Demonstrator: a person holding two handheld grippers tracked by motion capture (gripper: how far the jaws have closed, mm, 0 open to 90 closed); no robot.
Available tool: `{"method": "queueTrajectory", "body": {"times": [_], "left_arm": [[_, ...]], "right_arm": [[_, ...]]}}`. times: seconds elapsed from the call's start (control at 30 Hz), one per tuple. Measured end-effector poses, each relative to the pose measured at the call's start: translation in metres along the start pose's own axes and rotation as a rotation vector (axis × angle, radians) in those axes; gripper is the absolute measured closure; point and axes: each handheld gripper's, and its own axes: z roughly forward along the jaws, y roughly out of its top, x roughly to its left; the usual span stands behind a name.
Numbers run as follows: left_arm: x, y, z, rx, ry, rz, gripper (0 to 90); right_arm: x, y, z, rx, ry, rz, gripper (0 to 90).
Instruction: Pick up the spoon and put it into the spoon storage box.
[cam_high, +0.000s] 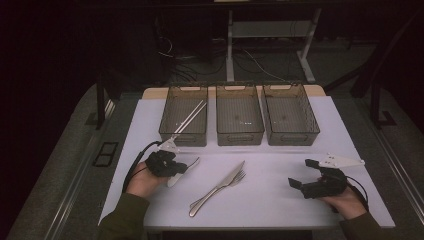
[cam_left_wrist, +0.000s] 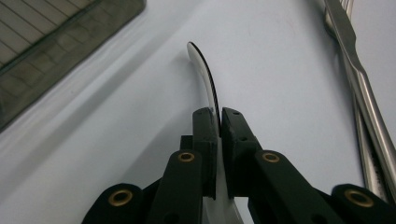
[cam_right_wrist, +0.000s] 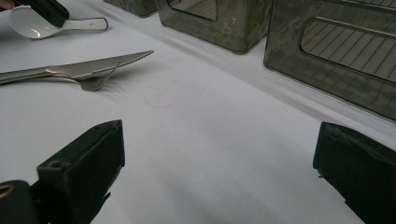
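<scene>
Two claws are at work here, one in each of our hands. Our left claw (cam_high: 172, 167) sits at the left of the white surface (cam_high: 280, 200), just in front of the left bin (cam_high: 183, 116), and its jaws are closed on a white spoon (cam_left_wrist: 203, 77). In the left gripper view the spoon stands on edge between the two black pads (cam_left_wrist: 205, 126), its handle curving away past them over the surface. From the right gripper view we see the bowl of the spoon (cam_right_wrist: 32, 25) low at the surface with the handle pointing toward the bins, though we cannot tell if it touches.

Our right claw (cam_high: 305, 175) rests at the right of the surface, well apart from the spoon, its jaws wide apart with nothing between them.

Between the two claws a knife (cam_high: 220, 186) and a fork (cam_high: 235, 178) lie together on the surface, the knife laid across the fork. Three dark see-through bins stand in a row at the far side; the left one holds a pair of chopsticks (cam_high: 192, 116) leaning slantwise, next to the middle bin (cam_high: 239, 117) and the right bin (cam_high: 290, 116).
</scene>
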Motion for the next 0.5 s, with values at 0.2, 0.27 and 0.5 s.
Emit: {"method": "queueTrajectory", "body": {"times": [0.2, 0.27, 0.5], "left_arm": [[0.001, 0.004, -0.004, -0.043, -0.012, -0.018, 84.2], [0.001, 0.007, -0.006, -0.051, -0.017, -0.017, 84.3], [-0.001, 0.025, -0.011, -0.086, -0.022, -0.007, 84.3]], "right_arm": [[0.000, 0.000, 0.000, 0.000, -0.001, 0.000, 2.0], [0.000, 0.000, 0.000, 0.001, -0.002, 0.001, 2.0], [0.000, 0.000, 0.001, -0.001, -0.001, 0.003, 2.0]]}}
